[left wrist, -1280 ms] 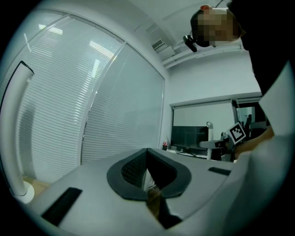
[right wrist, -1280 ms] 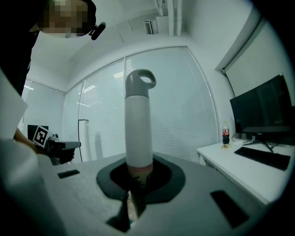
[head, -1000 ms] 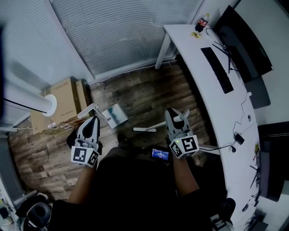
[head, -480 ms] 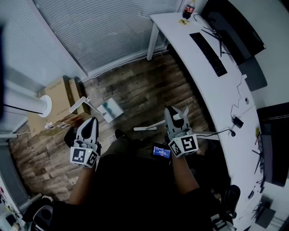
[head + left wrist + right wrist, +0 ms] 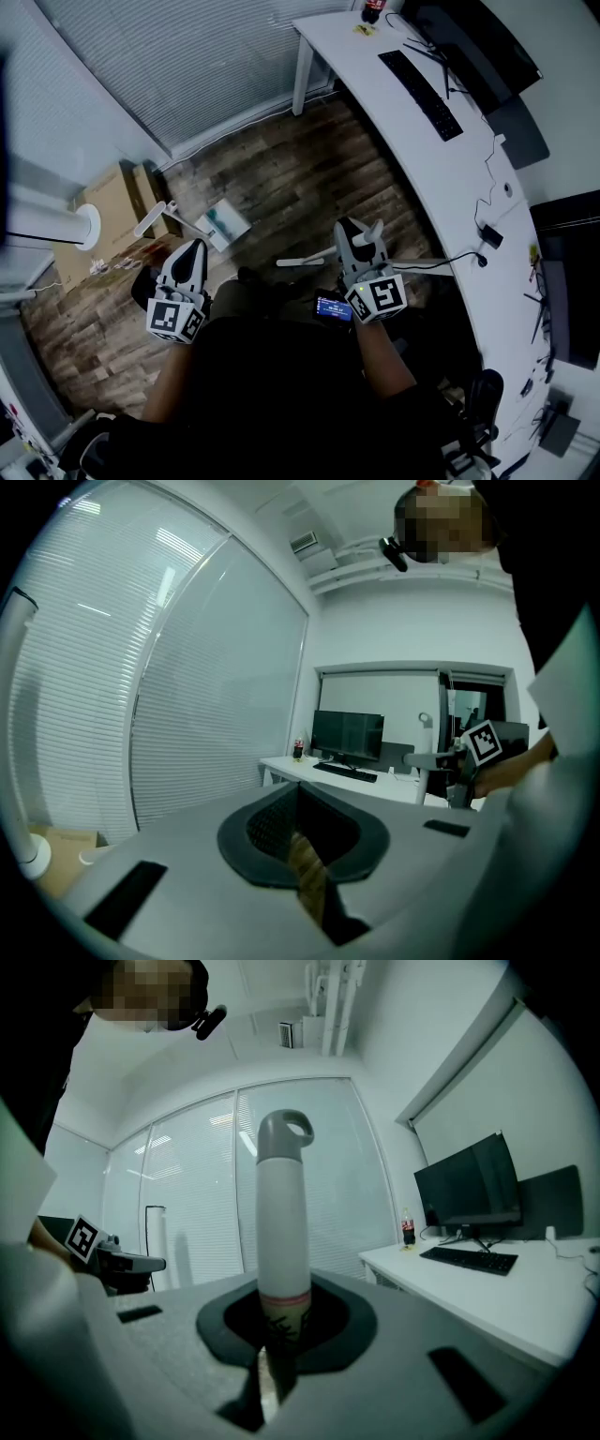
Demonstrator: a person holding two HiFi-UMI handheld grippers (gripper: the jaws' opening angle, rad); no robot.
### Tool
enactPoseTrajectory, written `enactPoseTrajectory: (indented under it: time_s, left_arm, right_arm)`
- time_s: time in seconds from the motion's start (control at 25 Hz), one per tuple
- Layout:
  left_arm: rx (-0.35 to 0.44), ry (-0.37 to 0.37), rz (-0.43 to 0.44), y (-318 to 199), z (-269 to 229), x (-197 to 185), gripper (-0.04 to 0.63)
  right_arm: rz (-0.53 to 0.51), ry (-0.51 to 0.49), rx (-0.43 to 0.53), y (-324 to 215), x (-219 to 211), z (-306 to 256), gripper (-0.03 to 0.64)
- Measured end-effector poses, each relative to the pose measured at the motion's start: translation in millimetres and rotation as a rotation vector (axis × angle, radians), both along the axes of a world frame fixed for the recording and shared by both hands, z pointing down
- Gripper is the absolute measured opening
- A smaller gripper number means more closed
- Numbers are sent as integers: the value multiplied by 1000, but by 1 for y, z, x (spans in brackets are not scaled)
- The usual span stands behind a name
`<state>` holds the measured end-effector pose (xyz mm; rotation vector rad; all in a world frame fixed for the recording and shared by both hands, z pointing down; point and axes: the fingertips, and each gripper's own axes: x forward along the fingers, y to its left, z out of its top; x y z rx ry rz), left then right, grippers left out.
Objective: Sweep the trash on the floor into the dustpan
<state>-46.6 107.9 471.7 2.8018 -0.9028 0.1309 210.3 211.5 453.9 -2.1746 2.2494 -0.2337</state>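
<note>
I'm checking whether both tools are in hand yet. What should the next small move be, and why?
Probably open the left gripper and lower it toward the dustpan's handle. Its jaws are shut on nothing, while the right gripper is clamped on the broom handle. The dustpan lies on the wooden floor just ahead of the left gripper.

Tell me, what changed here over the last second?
Mostly the head view shifted: the long white desk and the white dustpan slid up-left. Nothing was grabbed or released. The right tongs stay clamped on the white broom handle; the left tongs stay shut, empty.
</note>
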Motion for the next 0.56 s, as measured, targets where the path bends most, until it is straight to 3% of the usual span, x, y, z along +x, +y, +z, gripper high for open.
enactPoseTrajectory:
  time_s: [0.56]
  left_arm:
    - [-14, -8, 1, -2, 3, -1, -5]
  right_arm:
    - [19, -29, -36, -6, 7, 12, 32]
